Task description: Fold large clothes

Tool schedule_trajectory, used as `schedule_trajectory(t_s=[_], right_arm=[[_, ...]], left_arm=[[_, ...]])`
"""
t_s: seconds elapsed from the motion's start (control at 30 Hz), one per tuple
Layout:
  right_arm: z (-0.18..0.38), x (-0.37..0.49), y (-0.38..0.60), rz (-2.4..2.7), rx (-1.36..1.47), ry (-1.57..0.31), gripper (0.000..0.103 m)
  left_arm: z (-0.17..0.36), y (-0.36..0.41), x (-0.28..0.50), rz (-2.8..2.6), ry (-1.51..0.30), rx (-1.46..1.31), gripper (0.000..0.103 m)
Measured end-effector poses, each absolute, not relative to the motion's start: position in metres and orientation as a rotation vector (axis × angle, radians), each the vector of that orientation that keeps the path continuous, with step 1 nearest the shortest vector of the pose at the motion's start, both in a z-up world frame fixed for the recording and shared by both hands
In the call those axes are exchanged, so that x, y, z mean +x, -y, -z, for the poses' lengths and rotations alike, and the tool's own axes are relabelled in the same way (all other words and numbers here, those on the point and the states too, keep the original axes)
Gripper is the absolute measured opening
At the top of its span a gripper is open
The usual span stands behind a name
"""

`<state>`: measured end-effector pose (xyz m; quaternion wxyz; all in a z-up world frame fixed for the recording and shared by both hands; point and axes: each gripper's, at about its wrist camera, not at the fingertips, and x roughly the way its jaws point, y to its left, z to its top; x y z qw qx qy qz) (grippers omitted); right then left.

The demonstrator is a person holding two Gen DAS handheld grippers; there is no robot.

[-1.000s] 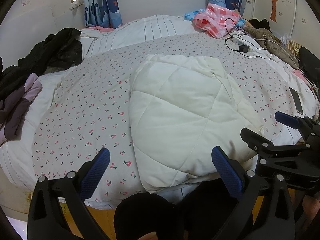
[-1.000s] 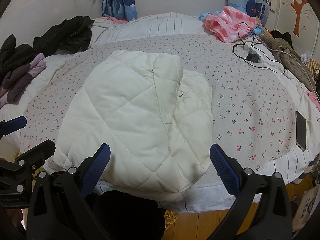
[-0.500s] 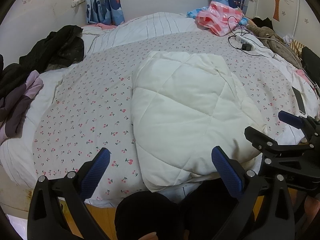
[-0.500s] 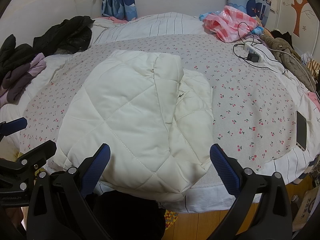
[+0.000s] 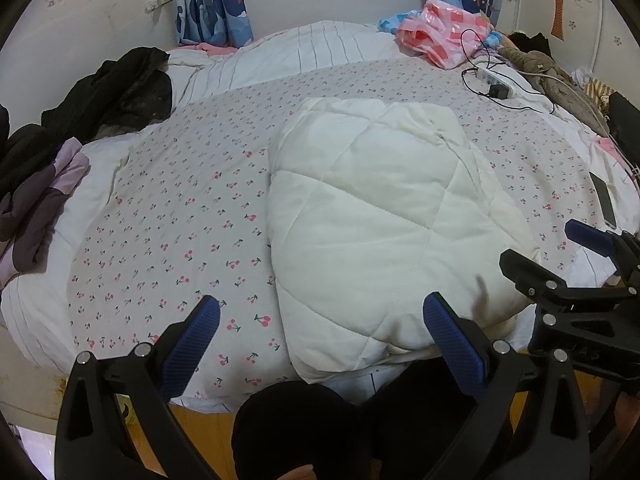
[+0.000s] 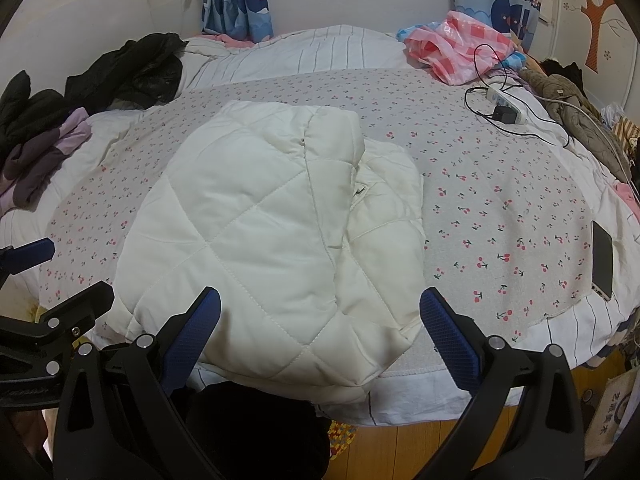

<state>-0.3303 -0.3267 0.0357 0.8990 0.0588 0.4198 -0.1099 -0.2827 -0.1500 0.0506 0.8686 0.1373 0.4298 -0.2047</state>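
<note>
A white quilted jacket [image 5: 380, 220] lies folded into a compact block on the cherry-print bed sheet [image 5: 180, 220], its near edge hanging at the bed's front edge. It fills the middle of the right wrist view [image 6: 264, 240]. My left gripper [image 5: 320, 332] is open and empty, held just short of the jacket's near left corner. My right gripper [image 6: 320, 328] is open and empty above the jacket's near edge. It also shows at the right of the left wrist view [image 5: 560, 260].
Dark clothes [image 5: 112, 92] and a purple garment [image 5: 36, 204] lie at the bed's left. A pink plastic bag [image 6: 460, 48], a power strip with cables [image 6: 504, 100] and a brown coat [image 6: 576, 112] lie at the back right. A phone [image 6: 602, 258] lies at the right edge.
The left wrist view has tilted slightly, so the bed sits a little higher in frame. The jacket and both grippers' opening are unchanged.
</note>
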Motion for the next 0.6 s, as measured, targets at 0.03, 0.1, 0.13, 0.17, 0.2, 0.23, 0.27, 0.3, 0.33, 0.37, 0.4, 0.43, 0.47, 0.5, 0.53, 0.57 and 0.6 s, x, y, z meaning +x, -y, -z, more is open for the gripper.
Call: schedule_trajectory(t_s=[0.03, 0.1, 0.13, 0.17, 0.2, 0.23, 0.27, 0.3, 0.33, 0.37, 0.4, 0.43, 0.47, 0.5, 0.53, 0.57, 0.6], right_arm=[[-0.0357, -0.3302, 0.3270, 0.228, 0.120, -0.869, 0.096], [-0.0365, -0.3297, 0.3278, 0.233, 0.117, -0.868, 0.096], [-0.0372, -0.3298, 0.3284, 0.235, 0.117, -0.866, 0.096], [-0.0377, -0.3302, 0.3287, 0.236, 0.117, -0.864, 0.096], [-0.0384, -0.3303, 0.3296, 0.236, 0.117, -0.863, 0.096], [-0.0386, -0.3310, 0.3285, 0.237, 0.118, -0.862, 0.096], [-0.0386, -0.3311, 0.3283, 0.237, 0.118, -0.862, 0.096], [-0.0390, -0.3315, 0.3279, 0.238, 0.117, -0.862, 0.096], [-0.0394, -0.3316, 0.3284, 0.238, 0.117, -0.862, 0.096], [-0.0393, -0.3317, 0.3281, 0.238, 0.118, -0.862, 0.096], [-0.0392, -0.3318, 0.3277, 0.238, 0.117, -0.862, 0.096], [-0.0395, -0.3317, 0.3282, 0.237, 0.117, -0.863, 0.096], [-0.0396, -0.3318, 0.3281, 0.237, 0.117, -0.863, 0.096], [-0.0396, -0.3318, 0.3280, 0.238, 0.117, -0.862, 0.096], [-0.0396, -0.3318, 0.3280, 0.238, 0.116, -0.862, 0.096], [-0.0395, -0.3318, 0.3280, 0.238, 0.117, -0.862, 0.096], [-0.0396, -0.3314, 0.3279, 0.238, 0.116, -0.861, 0.096]], left_arm=[[-0.0503, 0.1499, -0.2829, 0.428, -0.900, 0.287, 0.097], [-0.0499, 0.1489, -0.2821, 0.421, -0.900, 0.286, 0.097], [-0.0496, 0.1487, -0.2817, 0.420, -0.903, 0.283, 0.097], [-0.0493, 0.1482, -0.2809, 0.422, -0.907, 0.279, 0.098], [-0.0490, 0.1474, -0.2803, 0.421, -0.910, 0.274, 0.097], [-0.0489, 0.1464, -0.2795, 0.419, -0.912, 0.270, 0.097], [-0.0488, 0.1465, -0.2793, 0.418, -0.912, 0.270, 0.097], [-0.0486, 0.1462, -0.2790, 0.416, -0.912, 0.270, 0.097], [-0.0485, 0.1464, -0.2798, 0.415, -0.912, 0.270, 0.097], [-0.0483, 0.1463, -0.2798, 0.417, -0.914, 0.269, 0.097], [-0.0483, 0.1465, -0.2800, 0.418, -0.914, 0.269, 0.097], [-0.0481, 0.1469, -0.2803, 0.419, -0.915, 0.269, 0.097], [-0.0479, 0.1470, -0.2803, 0.419, -0.915, 0.270, 0.097], [-0.0478, 0.1471, -0.2803, 0.419, -0.914, 0.270, 0.097], [-0.0473, 0.1471, -0.2801, 0.418, -0.915, 0.271, 0.097], [-0.0471, 0.1468, -0.2799, 0.418, -0.918, 0.268, 0.097], [-0.0463, 0.1465, -0.2795, 0.420, -0.921, 0.267, 0.097]])
